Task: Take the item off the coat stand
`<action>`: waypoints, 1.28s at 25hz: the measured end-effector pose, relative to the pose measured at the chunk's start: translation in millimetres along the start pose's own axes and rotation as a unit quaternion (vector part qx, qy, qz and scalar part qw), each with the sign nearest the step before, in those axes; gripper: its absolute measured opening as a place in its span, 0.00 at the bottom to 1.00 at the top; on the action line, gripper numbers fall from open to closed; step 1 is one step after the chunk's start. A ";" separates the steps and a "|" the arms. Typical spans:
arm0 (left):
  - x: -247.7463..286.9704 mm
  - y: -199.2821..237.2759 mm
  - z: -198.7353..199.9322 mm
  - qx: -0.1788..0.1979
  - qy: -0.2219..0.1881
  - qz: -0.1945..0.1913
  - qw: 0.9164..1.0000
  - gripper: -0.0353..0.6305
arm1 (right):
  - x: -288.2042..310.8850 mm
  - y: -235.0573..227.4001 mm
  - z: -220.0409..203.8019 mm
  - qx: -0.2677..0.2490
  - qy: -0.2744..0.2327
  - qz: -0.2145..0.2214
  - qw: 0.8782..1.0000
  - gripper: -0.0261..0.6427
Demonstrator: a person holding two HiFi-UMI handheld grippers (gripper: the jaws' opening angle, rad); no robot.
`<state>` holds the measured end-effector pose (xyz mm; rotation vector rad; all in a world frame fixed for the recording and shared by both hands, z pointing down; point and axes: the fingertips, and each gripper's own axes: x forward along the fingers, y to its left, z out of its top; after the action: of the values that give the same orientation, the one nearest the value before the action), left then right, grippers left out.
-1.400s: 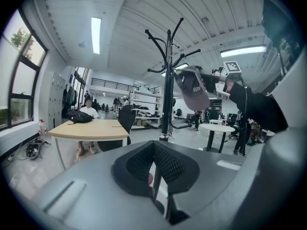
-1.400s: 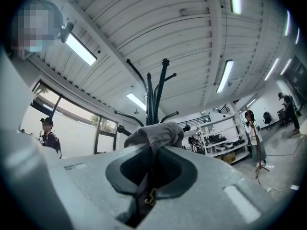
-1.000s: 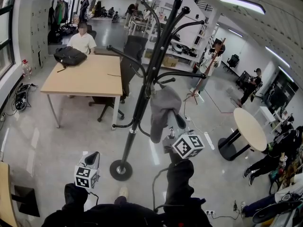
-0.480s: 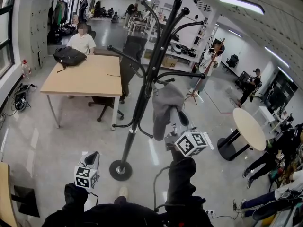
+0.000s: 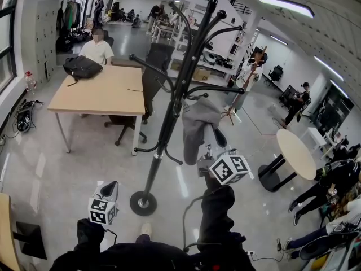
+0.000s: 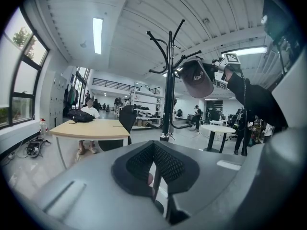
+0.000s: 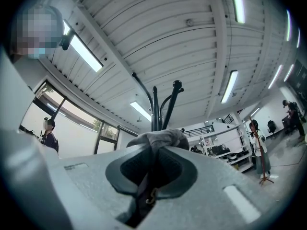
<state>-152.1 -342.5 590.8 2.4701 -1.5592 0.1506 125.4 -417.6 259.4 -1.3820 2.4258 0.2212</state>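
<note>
Right tool [image 7: 153, 169]: closed on grey cap [image 7: 160, 139], pinching fabric fold near rear strap; cap hung at hook [image 5: 195, 96] of coat stand [image 5: 169, 114], not yet clear of it.
Left tool [image 6: 154, 169]: closed, empty, low, well apart from pole.
Risks: thin pinch could slip, cap dropping to floor [image 5: 67, 168]; cap could snag on hook, pull tipping unbraced stand.

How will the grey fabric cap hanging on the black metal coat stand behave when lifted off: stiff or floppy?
Probably floppy: the grey fabric cap bunches and folds where the right gripper pinches it. Likely light, since it sits on one thin hook of the black metal coat stand. It may swing or snag on that hook when pulled.
</note>
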 end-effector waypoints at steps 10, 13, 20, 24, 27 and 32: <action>-3.9 4.9 -2.3 -0.002 0.000 0.006 1.000 0.06 | 6.9 4.9 7.1 0.002 -0.013 0.005 1.000 0.07; -5.5 4.3 -2.5 -0.002 -0.001 0.008 1.000 0.06 | 7.4 5.9 11.1 -0.006 -0.015 0.010 1.000 0.07; -5.1 5.4 -2.6 -0.003 0.002 0.011 1.000 0.06 | 13.2 6.6 22.5 -0.001 -0.028 0.011 1.000 0.07; -5.7 6.9 -4.1 -0.004 0.004 0.012 1.000 0.06 | 13.3 7.7 26.2 -0.002 -0.033 0.012 0.999 0.07; -5.3 6.8 -3.9 -0.004 0.004 0.011 1.000 0.06 | 12.9 7.2 29.8 -0.004 -0.034 0.010 0.999 0.07; -1.9 1.4 -5.2 -0.003 0.006 0.008 1.000 0.06 | 7.4 2.3 42.4 -0.013 -0.045 0.008 0.999 0.07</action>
<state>-154.1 -340.2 595.7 2.4474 -1.5733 0.1618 129.0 -409.7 217.3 -1.3347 2.3699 0.3132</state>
